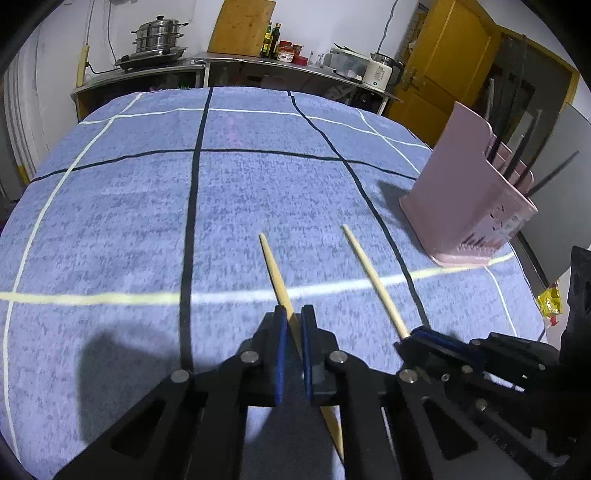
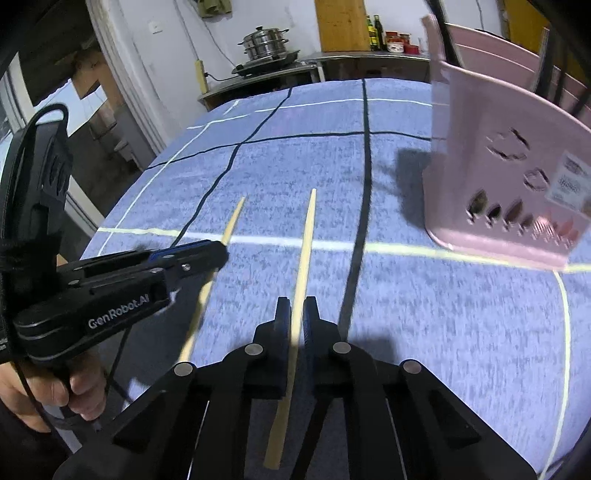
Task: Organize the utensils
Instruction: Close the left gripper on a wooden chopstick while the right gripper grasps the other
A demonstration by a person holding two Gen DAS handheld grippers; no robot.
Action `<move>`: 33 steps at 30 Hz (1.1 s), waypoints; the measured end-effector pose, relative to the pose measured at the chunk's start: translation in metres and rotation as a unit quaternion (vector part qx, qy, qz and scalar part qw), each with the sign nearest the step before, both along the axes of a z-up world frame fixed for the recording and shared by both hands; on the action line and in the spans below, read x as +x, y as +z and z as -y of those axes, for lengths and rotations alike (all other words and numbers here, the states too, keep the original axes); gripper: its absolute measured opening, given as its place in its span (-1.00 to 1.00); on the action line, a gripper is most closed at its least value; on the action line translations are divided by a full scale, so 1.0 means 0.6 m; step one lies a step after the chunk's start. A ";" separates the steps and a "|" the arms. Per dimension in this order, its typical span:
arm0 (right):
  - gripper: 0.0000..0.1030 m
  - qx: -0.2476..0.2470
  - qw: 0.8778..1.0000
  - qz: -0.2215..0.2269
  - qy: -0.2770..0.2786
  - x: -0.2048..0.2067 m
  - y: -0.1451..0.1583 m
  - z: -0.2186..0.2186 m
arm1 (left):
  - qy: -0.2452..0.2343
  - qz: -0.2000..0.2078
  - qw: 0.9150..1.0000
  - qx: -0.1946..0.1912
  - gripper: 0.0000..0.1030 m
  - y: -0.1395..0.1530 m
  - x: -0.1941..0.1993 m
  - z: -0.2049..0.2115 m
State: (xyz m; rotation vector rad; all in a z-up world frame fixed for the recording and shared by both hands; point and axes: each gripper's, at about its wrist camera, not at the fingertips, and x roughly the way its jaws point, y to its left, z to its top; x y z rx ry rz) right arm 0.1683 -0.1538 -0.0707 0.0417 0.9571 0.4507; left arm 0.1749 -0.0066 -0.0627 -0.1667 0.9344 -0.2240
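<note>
Wood chopstick L: pale chopstick (image 1: 275,275) sits btwn the blue pads of your left tongs (image 1: 293,314), clenched on it; tip points away over the cloth, butt end runs back under the tongs. In the right wrist view it's the one (image 2: 232,225) sticking out past the left tongs (image 2: 218,253).
Wood chopstick R: second chopstick (image 2: 304,243) is pinched in your right tongs (image 2: 296,306), pads pressing both sides; tip fwd, thick end trailing toward the camera. In the left wrist view it (image 1: 373,277) pokes out of the right tongs (image 1: 410,336).
Pair: both sticks roughly parallel, near each other, not touching; both slant over the cloth, tips ahead.
Your hand: left hand (image 2: 55,387) wraps the grip of the left tongs, bottom-left of the right wrist view.
Holder: pink utensil holder (image 1: 461,192) stands upright on the cloth, to the right of & beyond both tips, well apart from them; dark chopsticks (image 1: 517,162) already stand in it. Perforated wall (image 2: 498,192) w/ a label.
Surface: blue cloth (image 1: 147,221) w/ black & white grid lines covers the counter.
Background: steel steamer pot (image 1: 159,35) on a far bench, bottles (image 1: 271,37) beside it, yellow door (image 1: 454,62) at right.
</note>
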 end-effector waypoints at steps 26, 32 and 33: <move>-0.72 -0.041 0.999 -0.003 0.008 -0.004 0.013 -0.017 | 0.006 -0.019 1.000 -0.003 -0.75 0.006 -0.039 -0.029; -0.72 -0.049 0.999 -0.007 0.013 0.028 0.008 -0.027 | 0.011 -0.020 1.000 -0.001 -0.74 0.002 -0.031 -0.024; -0.72 -0.050 0.999 -0.007 0.014 0.032 0.008 -0.029 | 0.010 -0.020 1.000 0.003 -0.74 0.002 -0.030 -0.022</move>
